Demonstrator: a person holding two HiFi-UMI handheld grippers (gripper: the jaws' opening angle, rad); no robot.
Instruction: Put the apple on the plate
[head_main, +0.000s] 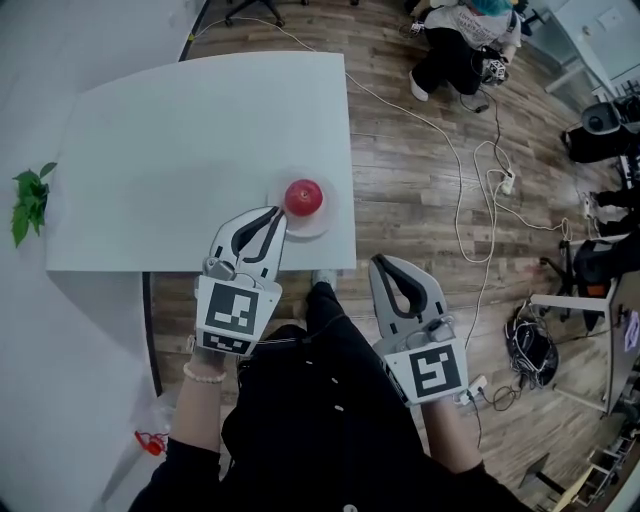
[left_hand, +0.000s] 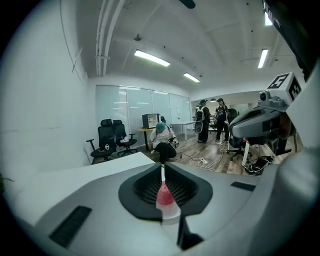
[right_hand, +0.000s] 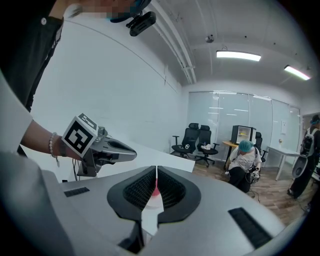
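Head view says you're basically done: the apple sits on the plate at the table's near corner, with your left gripper and right gripper both pinched closed on nothing.

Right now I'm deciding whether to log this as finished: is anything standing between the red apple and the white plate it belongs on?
Nothing visible. The round red apple already rests on the round white plate at the white table's near right corner. The left gripper is shut and empty beside it.
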